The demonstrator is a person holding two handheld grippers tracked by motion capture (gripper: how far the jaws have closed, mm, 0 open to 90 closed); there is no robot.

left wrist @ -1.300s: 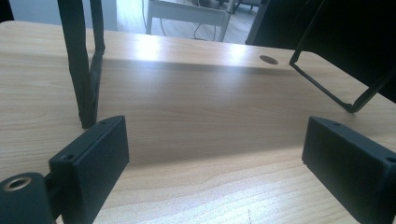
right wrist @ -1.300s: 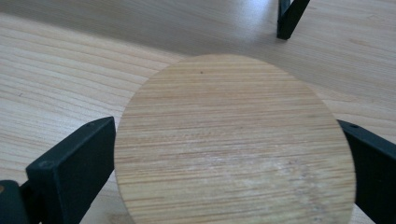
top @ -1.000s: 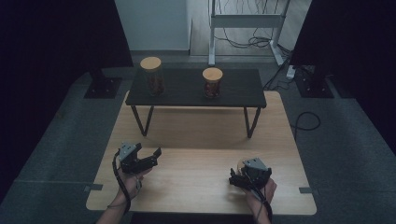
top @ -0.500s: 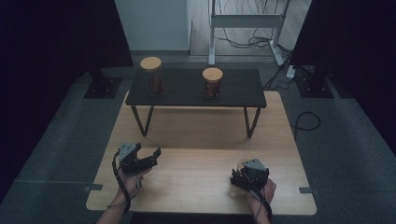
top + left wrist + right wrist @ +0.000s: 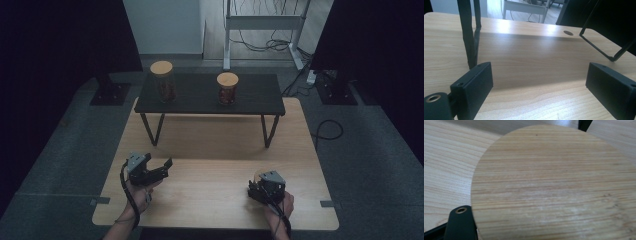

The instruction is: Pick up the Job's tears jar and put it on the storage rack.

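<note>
Two lidded jars (image 5: 163,81) stand on a dark shelf (image 5: 210,95) well beyond both tongs; left tongs (image 5: 161,167) released, right tongs (image 5: 256,187) just closed, grasping a round wooden lid (image 5: 554,185) above the counter (image 5: 215,160).

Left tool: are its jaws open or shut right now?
Open. The left tool has its two black jaws standing wide apart over the wooden table, with nothing between them.
</note>
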